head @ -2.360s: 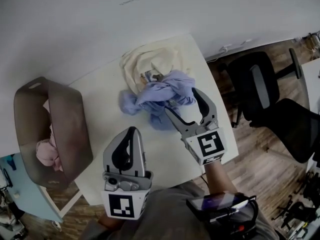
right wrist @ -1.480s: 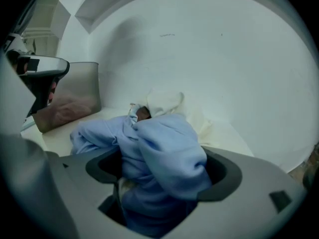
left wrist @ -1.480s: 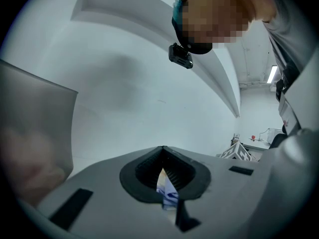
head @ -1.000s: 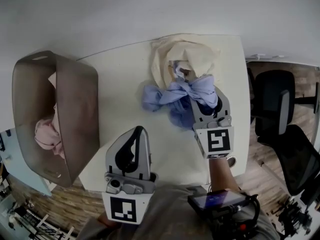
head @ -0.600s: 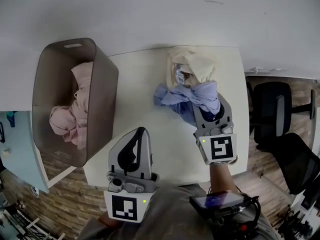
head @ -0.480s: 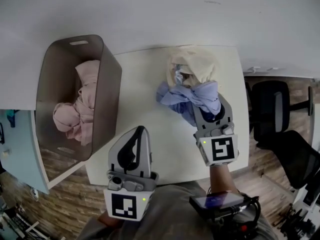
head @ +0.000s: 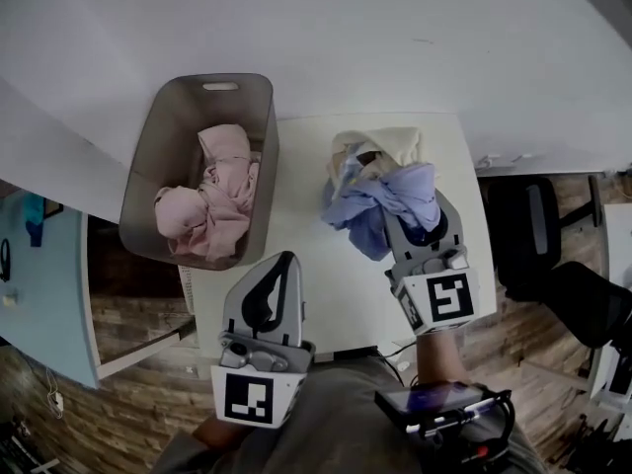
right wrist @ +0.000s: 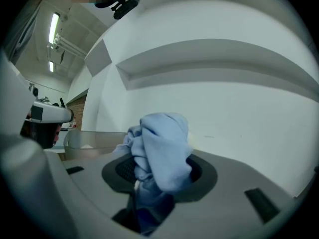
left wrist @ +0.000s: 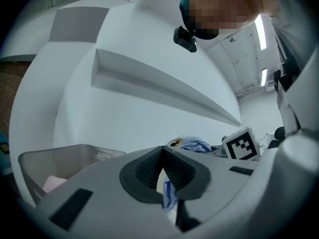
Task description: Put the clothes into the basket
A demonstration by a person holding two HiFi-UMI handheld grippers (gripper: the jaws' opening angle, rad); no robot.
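Observation:
A grey plastic basket [head: 158, 156] stands left of the white table [head: 316, 265], with pink clothes [head: 212, 205] inside. On the table's far part lies a cream garment [head: 380, 146]. My right gripper [head: 413, 210] is shut on a light-blue garment [head: 380, 203] that bunches over its jaws and hangs toward the left. In the right gripper view the blue garment [right wrist: 162, 148] fills the gap between the pads, and the basket [right wrist: 94, 138] shows beyond at left. My left gripper [head: 284, 260] is shut and empty over the table's near edge, its pads meeting [left wrist: 162, 171].
A black office chair [head: 523, 225] stands to the right of the table on the wooden floor. A light-blue panel [head: 39, 294] lies left of the basket. The white wall runs behind the table and basket.
The blue garment has come up off the table into a tighter bunch in the right gripper. The head view has swung, so the basket now sits nearer the middle. The left gripper stays shut.

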